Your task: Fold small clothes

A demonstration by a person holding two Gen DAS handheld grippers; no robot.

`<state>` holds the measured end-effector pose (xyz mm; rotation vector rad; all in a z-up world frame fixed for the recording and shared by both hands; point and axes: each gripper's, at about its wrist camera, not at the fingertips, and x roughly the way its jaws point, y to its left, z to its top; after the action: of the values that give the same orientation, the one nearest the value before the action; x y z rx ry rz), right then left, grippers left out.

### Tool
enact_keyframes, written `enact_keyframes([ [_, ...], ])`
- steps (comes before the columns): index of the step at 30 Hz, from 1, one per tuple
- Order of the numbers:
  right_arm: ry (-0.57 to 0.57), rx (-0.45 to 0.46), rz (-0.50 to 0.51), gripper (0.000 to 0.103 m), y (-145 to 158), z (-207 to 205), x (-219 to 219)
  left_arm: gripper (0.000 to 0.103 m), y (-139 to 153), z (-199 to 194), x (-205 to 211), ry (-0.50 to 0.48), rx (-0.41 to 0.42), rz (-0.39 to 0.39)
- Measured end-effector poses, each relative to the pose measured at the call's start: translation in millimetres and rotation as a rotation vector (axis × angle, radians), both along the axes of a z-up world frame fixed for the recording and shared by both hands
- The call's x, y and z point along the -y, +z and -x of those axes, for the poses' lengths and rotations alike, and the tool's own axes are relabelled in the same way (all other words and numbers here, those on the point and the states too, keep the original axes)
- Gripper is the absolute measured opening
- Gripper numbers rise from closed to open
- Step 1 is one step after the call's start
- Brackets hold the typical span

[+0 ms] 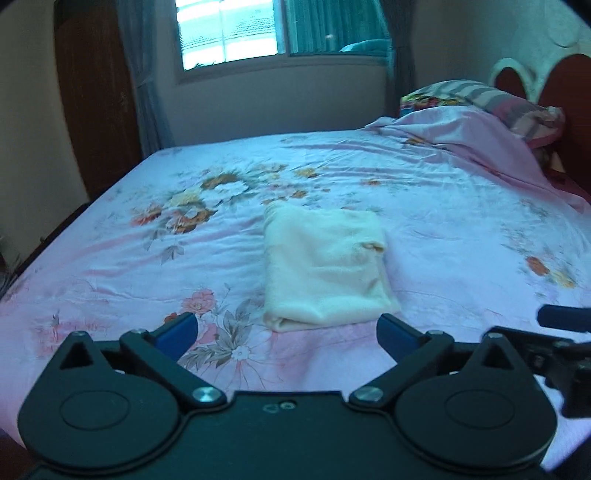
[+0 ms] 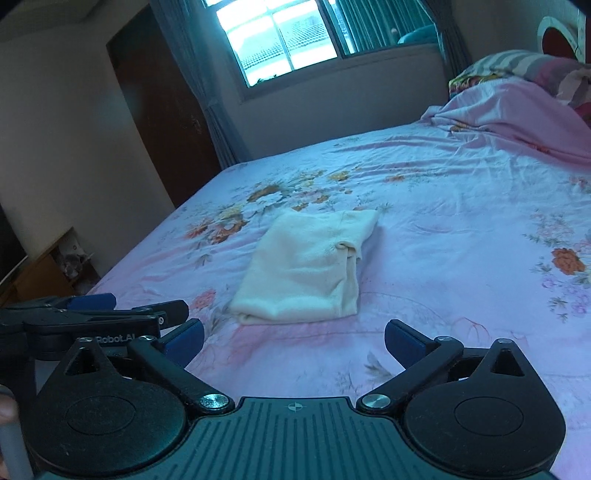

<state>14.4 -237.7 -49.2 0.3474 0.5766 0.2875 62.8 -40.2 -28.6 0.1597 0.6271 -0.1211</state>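
A home bedroom is shown: a bed [image 1: 110, 258] covered by a floral sheet, pillows [image 1: 517, 103], a curtained window [image 1: 229, 29].

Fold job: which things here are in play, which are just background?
In play:
cream garment, folded on the bed sheet
left gripper, open
right gripper, open

Background:
pillows
window
curtain

Only legible text: "Robot AI", white lettering on the black body of the left gripper [image 2: 122, 308], seen in the right wrist view just left of the right gripper [image 2: 293, 338]. Nothing readable in the left wrist view.
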Motion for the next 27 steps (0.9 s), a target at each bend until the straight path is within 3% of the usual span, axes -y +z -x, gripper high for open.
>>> enact_keyframes([
  [3,-0.011,0.022,-0.008,0.103,7.3,21.5,4.1,0.102,13.0,26.2,-5.3,-0.010,0.058,0.027],
  [7,-0.023,0.035,-0.002,0.103,14.7,40.2,7.0,0.102,24.9,46.2,-22.1,0.045,0.097,0.132],
  [11,-0.038,0.043,-0.014,0.103,21.5,52.0,8.6,0.102,25.8,47.0,-32.7,0.125,0.066,0.113],
  [14,-0.052,0.057,-0.012,0.103,28.9,58.4,7.6,0.101,23.8,48.7,-40.5,0.132,0.049,0.111],
  [19,-0.087,0.059,0.045,0.103,44.0,66.7,-3.1,0.101,24.8,54.3,-41.6,0.142,0.051,0.077],
  [27,-0.178,0.104,0.192,0.103,60.6,68.9,-14.7,0.101,25.3,51.6,-39.6,0.139,0.015,0.099],
])
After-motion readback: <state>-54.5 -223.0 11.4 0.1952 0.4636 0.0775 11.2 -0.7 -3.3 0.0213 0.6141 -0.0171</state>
